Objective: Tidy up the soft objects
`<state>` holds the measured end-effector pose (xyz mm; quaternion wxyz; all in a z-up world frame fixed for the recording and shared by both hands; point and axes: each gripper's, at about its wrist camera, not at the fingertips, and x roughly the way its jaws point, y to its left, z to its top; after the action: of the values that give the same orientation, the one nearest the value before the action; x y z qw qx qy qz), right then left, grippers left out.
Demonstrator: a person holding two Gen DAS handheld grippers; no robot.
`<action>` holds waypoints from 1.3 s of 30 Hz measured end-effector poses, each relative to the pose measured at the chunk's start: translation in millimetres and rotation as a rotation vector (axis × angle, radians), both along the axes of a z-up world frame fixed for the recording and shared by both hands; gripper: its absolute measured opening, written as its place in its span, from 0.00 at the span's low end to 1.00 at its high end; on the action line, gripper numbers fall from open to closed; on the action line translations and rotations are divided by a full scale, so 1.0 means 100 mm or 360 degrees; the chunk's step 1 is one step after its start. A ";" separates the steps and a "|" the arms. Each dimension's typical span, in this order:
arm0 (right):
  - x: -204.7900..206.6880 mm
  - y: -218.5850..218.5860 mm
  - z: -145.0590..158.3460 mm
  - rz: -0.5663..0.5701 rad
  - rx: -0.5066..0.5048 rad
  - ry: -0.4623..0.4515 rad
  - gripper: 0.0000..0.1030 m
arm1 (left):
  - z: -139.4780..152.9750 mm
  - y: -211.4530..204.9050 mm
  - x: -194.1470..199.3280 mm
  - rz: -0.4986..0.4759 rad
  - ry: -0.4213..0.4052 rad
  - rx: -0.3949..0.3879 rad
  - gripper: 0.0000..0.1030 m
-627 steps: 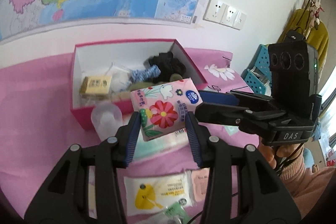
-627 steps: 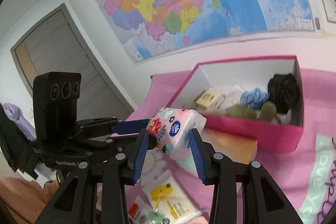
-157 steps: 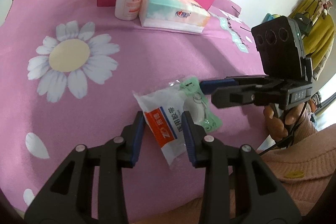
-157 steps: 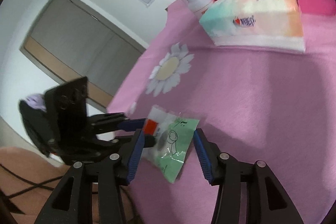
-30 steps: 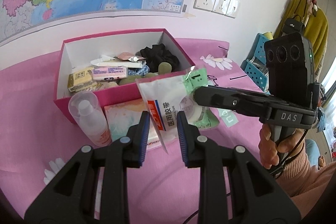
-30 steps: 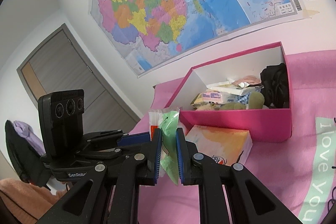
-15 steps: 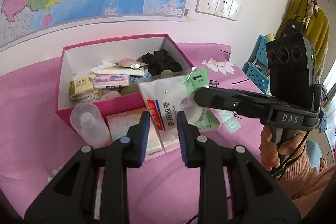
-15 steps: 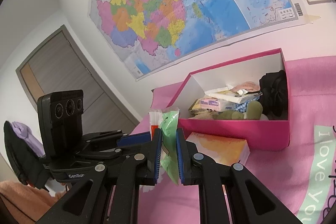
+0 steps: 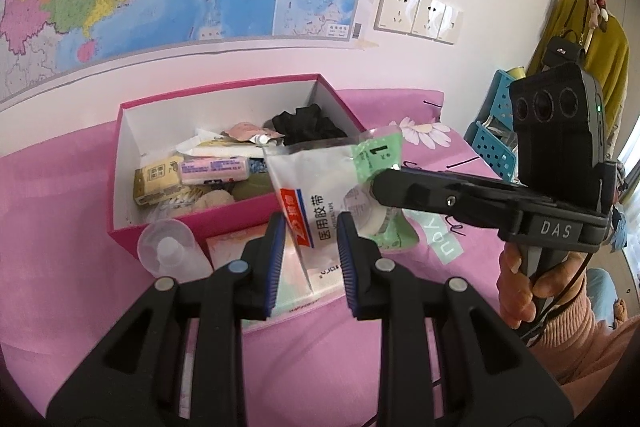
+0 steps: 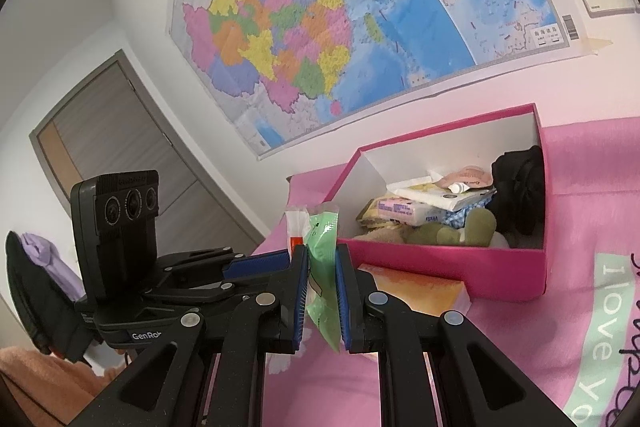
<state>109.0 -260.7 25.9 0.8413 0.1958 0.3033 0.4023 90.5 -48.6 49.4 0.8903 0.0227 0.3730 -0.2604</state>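
- Left wrist view: left gripper (image 9: 311, 227) is clamped on the white end of the medical tape packet (image 9: 320, 195); the packet rides in the air just short of the pink box (image 9: 224, 217), which sits at 11 o'clock from the jaws.
- Same view: right gripper (image 9: 378, 183) comes in from 3 o'clock and pinches the packet's green end. Two grips on one limp packet likely keep it flat and stop it folding on the way to the box.
- Box already holds small packs and a black cloth (image 9: 308, 125); room looks left on top of the pile.
- Pump bottle (image 9: 170, 253) and tissue pack (image 9: 248, 251) sit against the box's near wall at 9–10 o'clock, so the packet has to clear them.
- Right wrist view: right gripper (image 10: 322, 277) shut tight on the packet (image 10: 323, 255), seen edge-on and upright; left gripper (image 10: 280, 259) holds it from 9 o'clock.
- Box (image 10: 440, 267) at 2 o'clock, open top facing both grippers; looks like the drop-in is next.
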 end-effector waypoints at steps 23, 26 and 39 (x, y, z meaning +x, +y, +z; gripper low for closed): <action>0.07 0.04 0.06 0.0001 0.0010 -0.0022 0.12 | 0.04 -0.06 0.12 -0.0010 -0.0019 -0.0004 0.27; 0.10 0.06 0.04 -0.0004 0.0003 -0.0016 0.12 | 0.02 -0.08 0.13 -0.0018 -0.0008 0.0000 0.27; 0.24 0.06 -0.11 -0.0010 0.0006 0.0058 0.11 | -0.17 -0.07 0.21 0.0002 0.0088 0.0024 0.27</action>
<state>132.9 -254.4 15.0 0.8365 0.2056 0.3172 0.3967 111.7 -55.8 32.6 0.8796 0.0220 0.3994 -0.2575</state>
